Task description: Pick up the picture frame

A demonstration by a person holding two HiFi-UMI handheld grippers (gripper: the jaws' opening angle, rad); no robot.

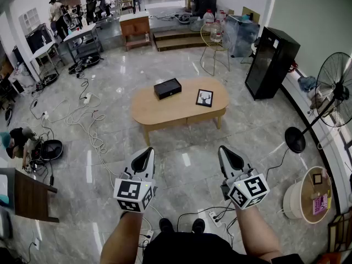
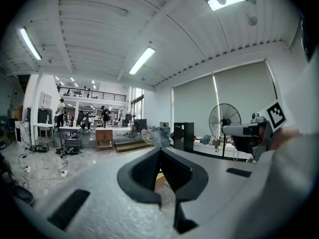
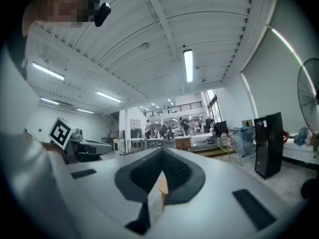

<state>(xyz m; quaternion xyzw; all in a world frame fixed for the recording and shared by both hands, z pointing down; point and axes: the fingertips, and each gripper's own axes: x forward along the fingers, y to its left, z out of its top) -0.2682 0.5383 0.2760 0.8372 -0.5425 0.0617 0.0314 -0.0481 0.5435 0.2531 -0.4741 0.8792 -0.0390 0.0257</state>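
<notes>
A small black-edged picture frame point(image 1: 204, 98) with a dark figure on a white ground lies flat on the right part of an oval light-wood counter point(image 1: 159, 113). The counter stands on the grey marble floor point(image 1: 187, 158), well ahead of the person. To the frame's left on the same counter, apart from it, sits a flat black rectangular box point(image 1: 167, 88). Both grippers are held near the person's body, well short of the counter, side by side and pointing towards it. The left gripper point(image 1: 149, 150) has its dark jaws pressed together with nothing between them, as the left gripper view shows. The right gripper point(image 1: 224, 149) likewise has its jaws closed tip to tip and empty. White and black cables point(image 1: 91, 128) trail across the floor to the left of the counter. To the right stand a tall black cabinet point(image 1: 271, 62) and a black pedestal fan point(image 1: 330, 89), and beyond the counter a yellow wire chair point(image 1: 214, 48).
</notes>
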